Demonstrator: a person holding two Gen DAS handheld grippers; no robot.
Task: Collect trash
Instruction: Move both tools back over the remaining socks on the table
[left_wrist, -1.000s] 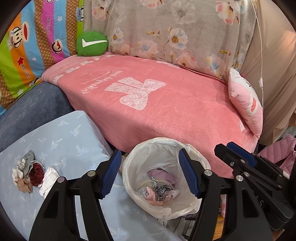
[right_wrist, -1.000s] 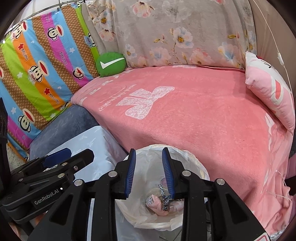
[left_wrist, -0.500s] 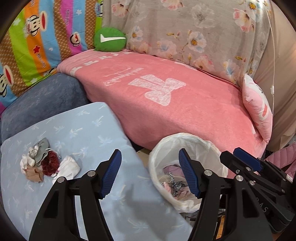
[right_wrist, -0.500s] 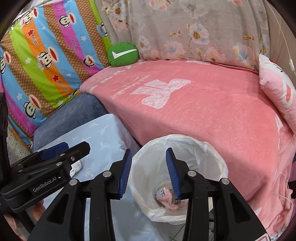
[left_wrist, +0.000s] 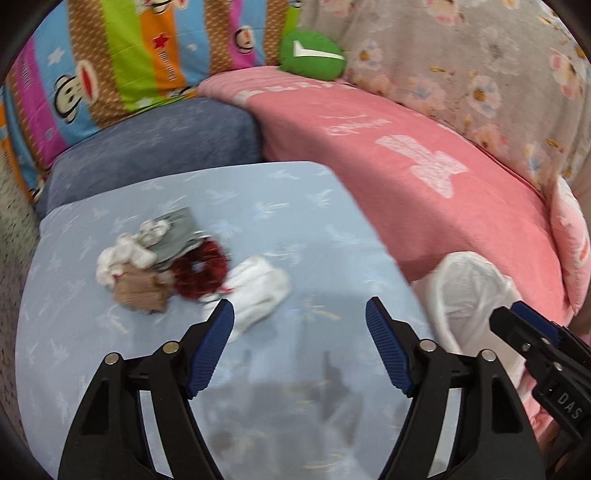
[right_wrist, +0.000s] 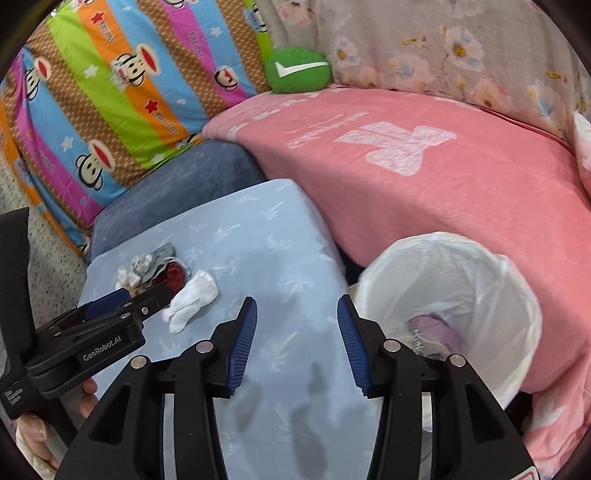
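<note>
Both your claws are empty: the left gripper (left_wrist: 300, 322) stands spread wide above the pale blue cushion (left_wrist: 303, 206), its near finger just beside the white crumpled tissue (left_wrist: 258, 291), and the right gripper (right_wrist: 293, 321) is parted too, holding nothing, between that cushion and the bin. The white-lined trash bin (right_wrist: 491, 280) beside the pink blanket (right_wrist: 461, 192) already has some scraps in its bottom, pinkish and patterned, so part of the job looks done. What is left, by my reading, is the little heap on the cushion: the tissue, a dark red scrunchie-like ring (left_wrist: 199, 267), a tan scrap (left_wrist: 138, 291), a white knotted wad (left_wrist: 122, 256) and a grey piece (left_wrist: 177, 229), all touching or nearly so. The tissue lies nearest your left claw.
</note>
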